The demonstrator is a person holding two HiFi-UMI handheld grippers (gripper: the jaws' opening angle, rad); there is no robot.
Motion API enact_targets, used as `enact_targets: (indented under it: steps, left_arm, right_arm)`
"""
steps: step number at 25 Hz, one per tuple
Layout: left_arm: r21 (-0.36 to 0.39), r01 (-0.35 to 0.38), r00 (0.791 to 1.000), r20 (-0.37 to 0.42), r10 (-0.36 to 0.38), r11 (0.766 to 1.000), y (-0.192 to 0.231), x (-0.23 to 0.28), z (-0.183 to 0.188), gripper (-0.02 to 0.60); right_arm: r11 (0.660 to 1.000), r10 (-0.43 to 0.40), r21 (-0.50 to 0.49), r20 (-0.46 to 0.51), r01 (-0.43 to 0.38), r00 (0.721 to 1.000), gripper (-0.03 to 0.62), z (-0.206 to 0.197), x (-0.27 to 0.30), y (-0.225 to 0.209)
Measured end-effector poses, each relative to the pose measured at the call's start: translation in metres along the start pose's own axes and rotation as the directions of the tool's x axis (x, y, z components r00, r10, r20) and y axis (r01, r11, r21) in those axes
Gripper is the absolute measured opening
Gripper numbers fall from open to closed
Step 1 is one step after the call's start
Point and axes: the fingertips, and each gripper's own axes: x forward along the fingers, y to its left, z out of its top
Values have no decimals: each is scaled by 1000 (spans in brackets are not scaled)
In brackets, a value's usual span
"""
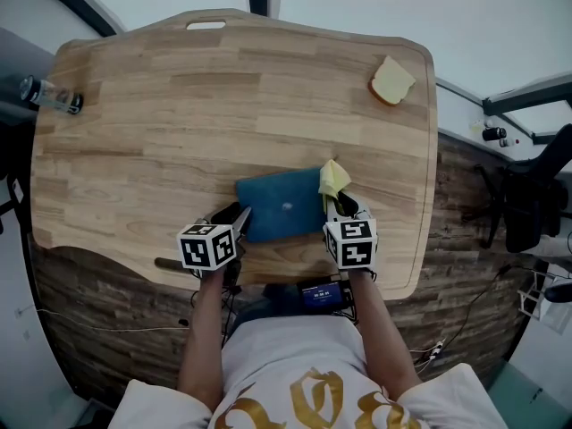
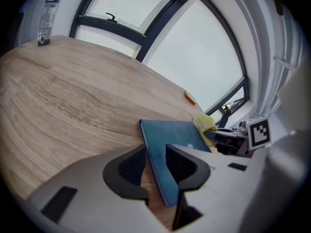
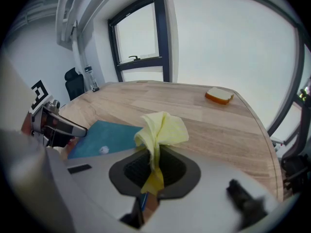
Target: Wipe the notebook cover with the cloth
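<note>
The blue notebook [image 1: 281, 206] lies flat near the wooden counter's [image 1: 134, 150] front edge. The left gripper's [image 1: 237, 218] jaws stand slightly apart astride its left corner, seemingly to steady it. The right gripper's [image 1: 343, 206] jaws are clenched on the yellow cloth [image 1: 333, 179] at the cover's right edge. Wiping looks ready to start; the next move calls for lowering the cloth and sweeping it leftward.

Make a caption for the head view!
Here the left gripper straddles a corner of the blue notebook; right gripper pinches a yellow cloth.

The notebook [image 1: 281, 206] is blue, the cloth [image 1: 333, 179] yellow (table [image 1: 179, 105]: pale wood grain).
</note>
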Motion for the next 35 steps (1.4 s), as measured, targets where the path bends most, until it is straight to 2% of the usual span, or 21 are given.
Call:
enact_targets:
  steps: [4,8,15,35]
  left_arm:
    - [-26,-1,999,-41,0,1000,1,2,0,126]
    - [-57,-16,997,-74,12,998,7,2,0,83]
    - [-94,-7,995,-97,-3,996,7,4,0,71]
    - [-84,-2,994,-110,-7,996,6,3,3,67]
  right_arm:
    - [1000,-7,-9,-19,6,1000,38,-1,7,0]
    - [999,-4,-33,-36,3,999,39,0,10,1]
    - [999,-9,-49,-56,6,998,38,1,12,-1]
    - [997,-12,-74,-109,4,994,38,1,15,5]
